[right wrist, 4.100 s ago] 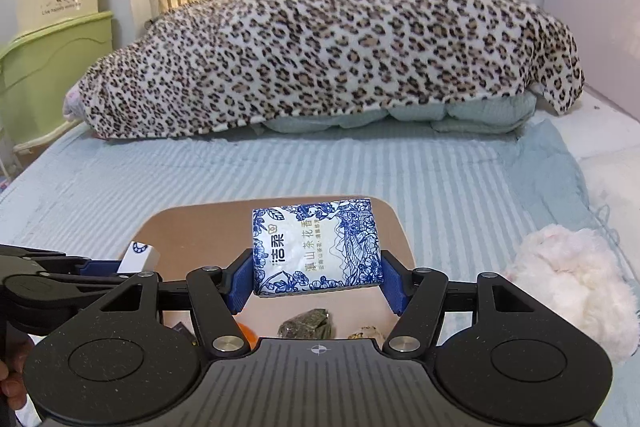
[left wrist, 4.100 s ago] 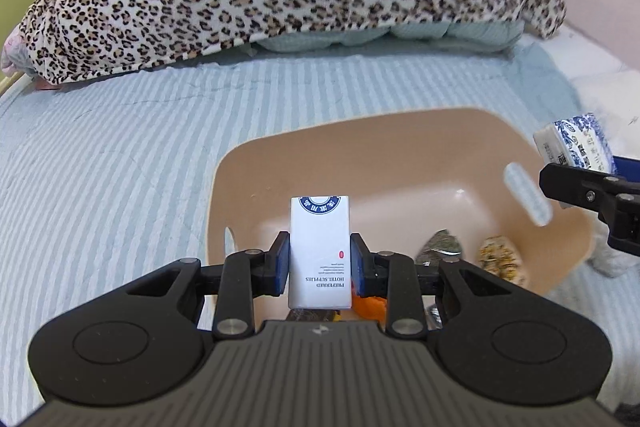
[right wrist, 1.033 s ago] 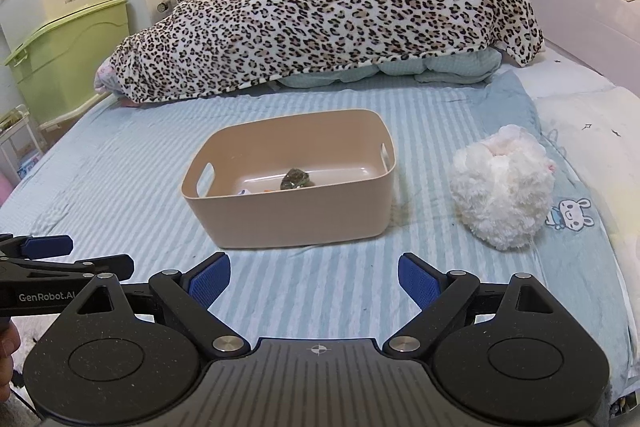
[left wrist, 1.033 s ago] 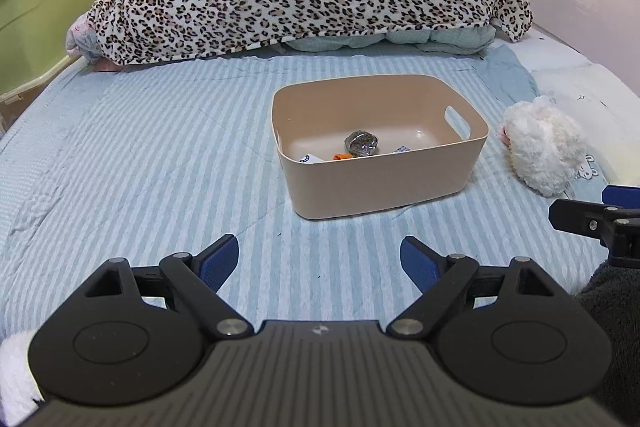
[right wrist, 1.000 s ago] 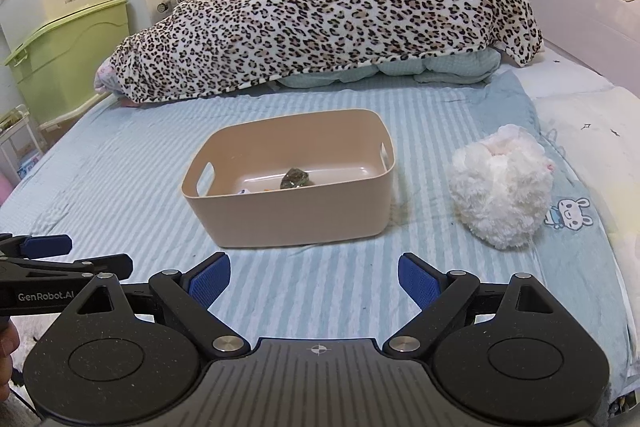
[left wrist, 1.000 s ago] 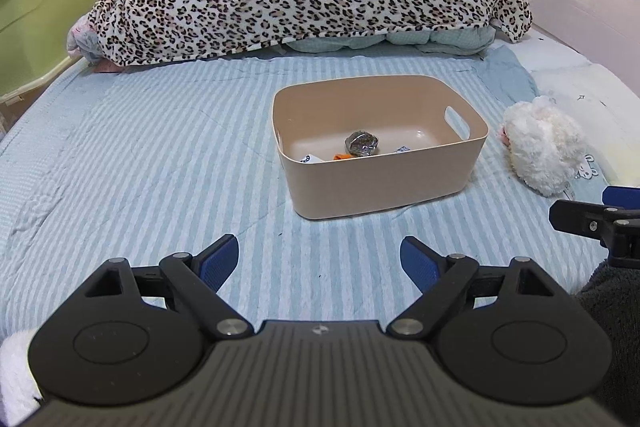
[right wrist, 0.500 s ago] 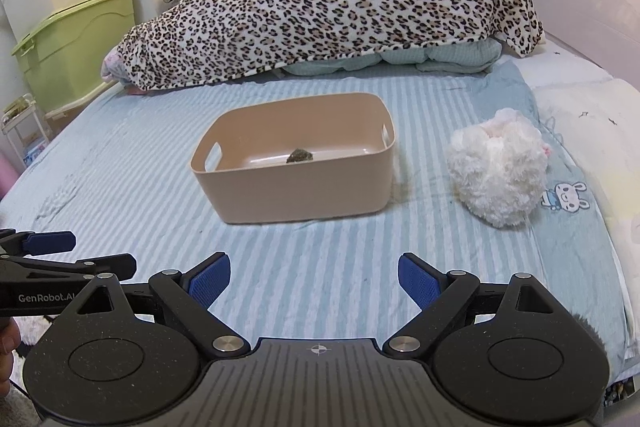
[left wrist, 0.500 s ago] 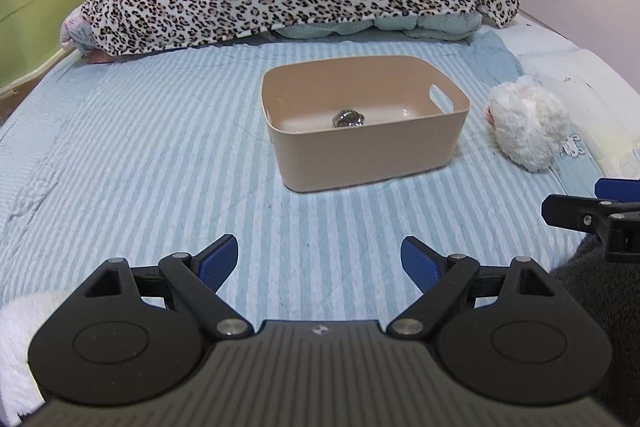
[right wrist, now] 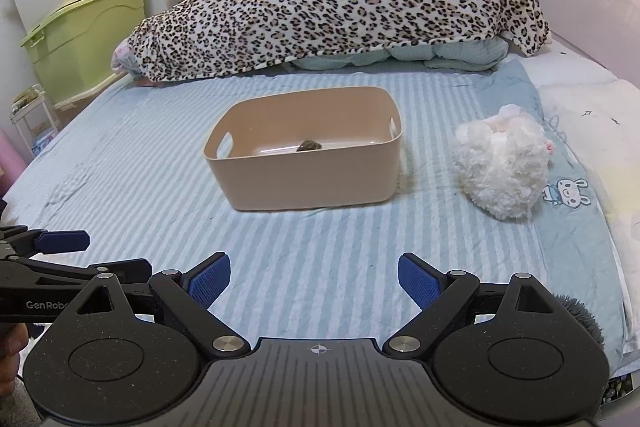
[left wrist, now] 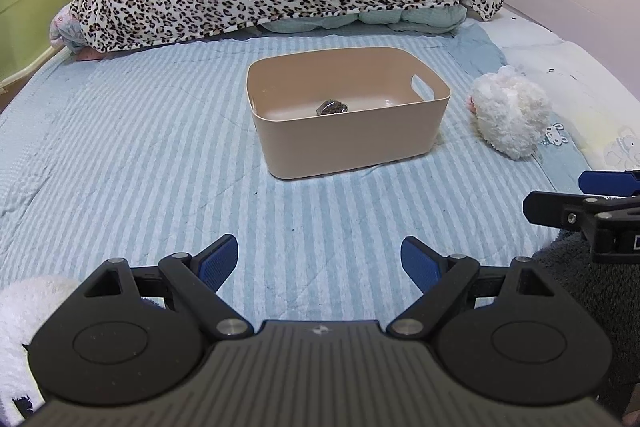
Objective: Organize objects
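On the striped blue bedspread (left wrist: 120,155), mid-frame, sits your beige bin (left wrist: 352,143) — smooth, handle cutouts, dark lump (left wrist: 331,107) inside — while left gripper (left wrist: 318,261) and right gripper (right wrist: 314,279) gape empty.

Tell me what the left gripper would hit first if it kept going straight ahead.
Probably the near wall of the beige plastic bin. The left gripper is open and empty, and only bare blue striped bedsheet shows between them. Its height above the bed is unclear.

Beige bin (left wrist: 352,143) sits upright on the striped bedsheet (left wrist: 140,155). One small dark crinkled item (left wrist: 331,107) is seen inside, mid-floor.
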The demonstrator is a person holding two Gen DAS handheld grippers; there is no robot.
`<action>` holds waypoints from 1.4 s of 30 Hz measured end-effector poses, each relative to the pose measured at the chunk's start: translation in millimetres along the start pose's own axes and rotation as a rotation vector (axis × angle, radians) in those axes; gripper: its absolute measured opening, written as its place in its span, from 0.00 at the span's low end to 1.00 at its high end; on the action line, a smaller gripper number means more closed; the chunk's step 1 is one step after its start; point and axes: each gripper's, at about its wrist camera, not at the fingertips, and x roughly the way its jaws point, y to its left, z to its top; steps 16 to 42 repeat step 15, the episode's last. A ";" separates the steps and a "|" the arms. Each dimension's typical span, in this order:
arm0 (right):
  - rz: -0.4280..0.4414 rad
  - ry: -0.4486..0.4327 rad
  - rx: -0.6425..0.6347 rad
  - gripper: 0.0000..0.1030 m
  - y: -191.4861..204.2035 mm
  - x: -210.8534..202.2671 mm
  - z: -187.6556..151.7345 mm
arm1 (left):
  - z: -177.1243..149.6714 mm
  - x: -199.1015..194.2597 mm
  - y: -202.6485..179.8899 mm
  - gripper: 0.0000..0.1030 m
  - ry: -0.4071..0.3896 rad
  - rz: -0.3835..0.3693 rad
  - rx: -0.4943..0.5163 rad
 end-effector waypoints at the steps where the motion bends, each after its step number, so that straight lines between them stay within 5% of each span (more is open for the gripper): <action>1: 0.002 0.000 -0.002 0.89 0.6 -0.5 -0.3 | -0.3 0.3 -0.1 0.86 0.002 0.001 -0.003; 42: 0.005 0.013 0.010 0.89 0.9 1.4 -0.8 | -0.9 5.3 5.8 0.87 0.018 -0.003 -0.013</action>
